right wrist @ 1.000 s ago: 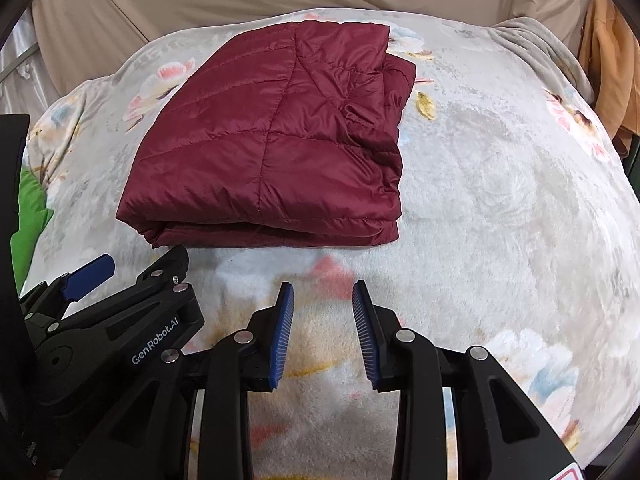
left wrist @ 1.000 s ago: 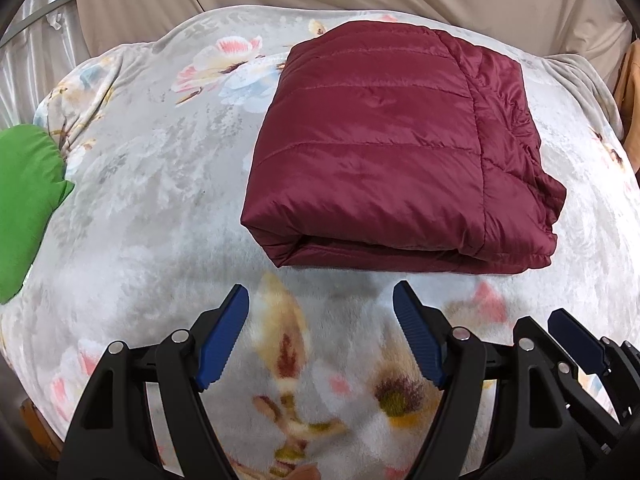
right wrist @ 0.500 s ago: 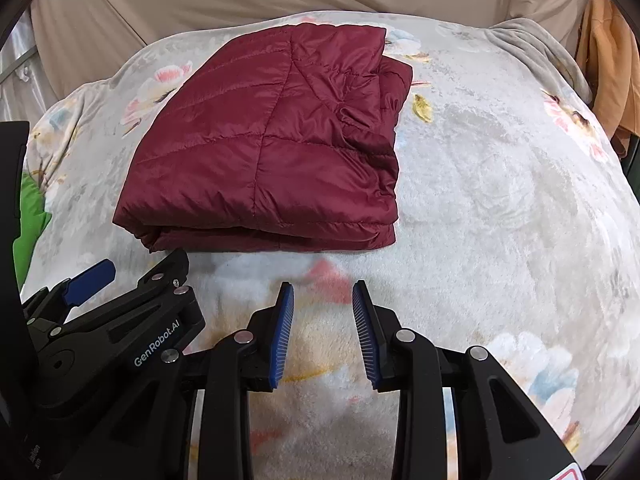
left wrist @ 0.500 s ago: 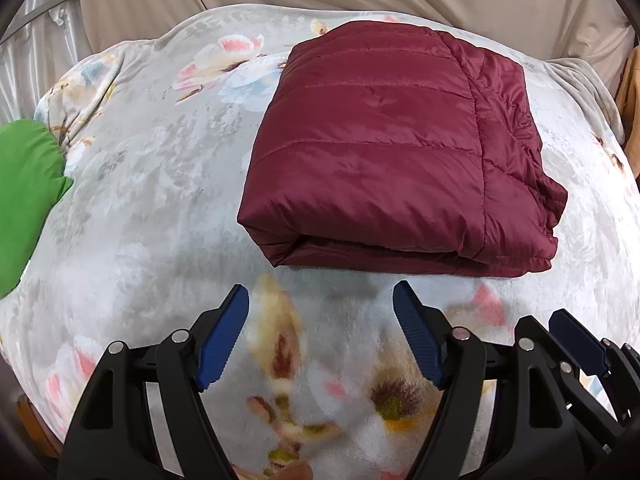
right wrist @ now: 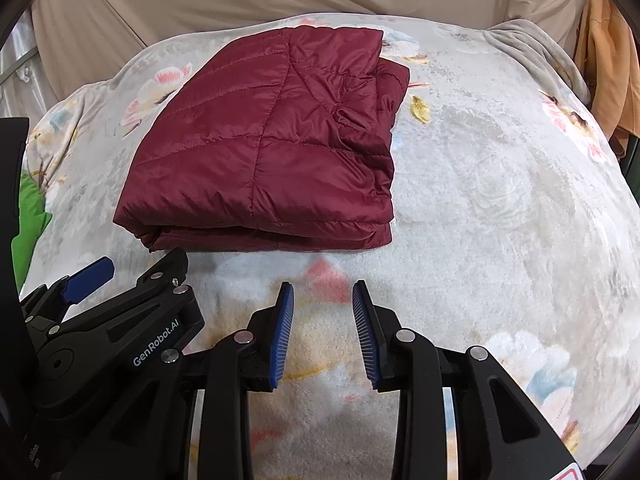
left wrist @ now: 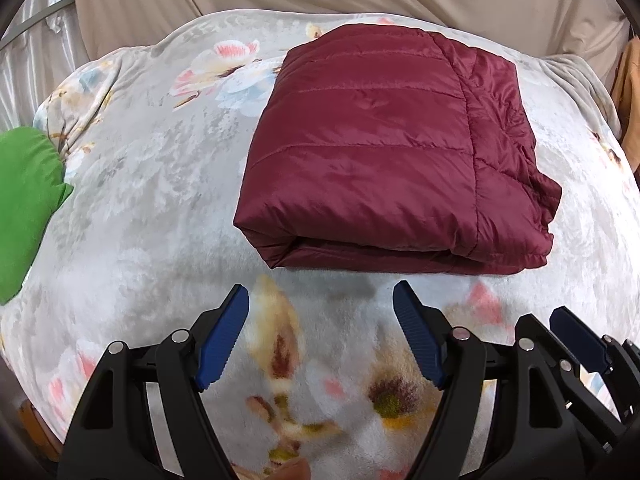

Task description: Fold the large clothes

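A dark red quilted puffer jacket, folded into a thick rectangular bundle, lies on a pale grey plush blanket printed with pink and cream flowers; what carries the blanket, bed or desk, is hidden beneath it. The left wrist view shows the jacket's smooth folded edge facing the camera and a large patch of bright green cloth at nine o'clock. The right wrist view shows only a sliver of that green, but it takes in the jacket's rumpled, layered right side, an orange-tan garment hanging at two o'clock, and the wide bare stretch of blanket at three o'clock.

The left claw is released, its blue pads spread wide over the blanket with nothing between them; the jacket lies just beyond at twelve o'clock, apart from the pads. The right claw is also released, its ribbed blue pads set closer together and empty; the jacket sits near at eleven o'clock, untouched.
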A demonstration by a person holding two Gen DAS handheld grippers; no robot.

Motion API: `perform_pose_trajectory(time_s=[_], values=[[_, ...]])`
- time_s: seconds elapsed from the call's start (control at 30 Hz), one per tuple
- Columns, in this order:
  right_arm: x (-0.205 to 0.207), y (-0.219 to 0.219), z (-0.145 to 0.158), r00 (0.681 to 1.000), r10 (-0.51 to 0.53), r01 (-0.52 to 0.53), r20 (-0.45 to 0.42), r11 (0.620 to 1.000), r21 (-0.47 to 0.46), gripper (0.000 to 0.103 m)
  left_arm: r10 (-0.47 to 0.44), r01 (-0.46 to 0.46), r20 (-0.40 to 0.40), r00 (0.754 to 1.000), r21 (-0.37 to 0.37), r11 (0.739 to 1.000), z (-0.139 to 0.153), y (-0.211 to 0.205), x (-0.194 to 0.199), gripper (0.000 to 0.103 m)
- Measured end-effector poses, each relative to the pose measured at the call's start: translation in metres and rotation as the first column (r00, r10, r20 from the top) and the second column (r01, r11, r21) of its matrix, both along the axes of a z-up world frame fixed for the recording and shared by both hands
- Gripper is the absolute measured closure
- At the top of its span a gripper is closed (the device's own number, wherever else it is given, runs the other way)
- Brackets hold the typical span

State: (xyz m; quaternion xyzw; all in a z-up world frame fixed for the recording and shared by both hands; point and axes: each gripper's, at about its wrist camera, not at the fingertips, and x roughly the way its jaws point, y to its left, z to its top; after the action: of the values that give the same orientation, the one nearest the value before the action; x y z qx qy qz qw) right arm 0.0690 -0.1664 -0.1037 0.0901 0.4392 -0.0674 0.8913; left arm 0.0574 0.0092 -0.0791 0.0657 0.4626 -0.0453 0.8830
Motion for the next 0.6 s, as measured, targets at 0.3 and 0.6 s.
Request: perform_pose_trajectory(time_s=[0.3,0.6], values=[[-0.0044,-0.0005,0.0048,1.000,-0.013,0.013,0.019,1.000,-0.007,0.071,-0.011,0.010,0.009,1.000,0.009,1.000,0.0050,-0.0029,-0.0027,0.031],[-0.0062,0.0000,0.0068,0.999,-0.019,0.019,0.032,1.000,-0.005,0.071,-0.009,0.009,0.021,1.000,0.005,1.000,0.0102,-0.0018,-0.0050,0.031]])
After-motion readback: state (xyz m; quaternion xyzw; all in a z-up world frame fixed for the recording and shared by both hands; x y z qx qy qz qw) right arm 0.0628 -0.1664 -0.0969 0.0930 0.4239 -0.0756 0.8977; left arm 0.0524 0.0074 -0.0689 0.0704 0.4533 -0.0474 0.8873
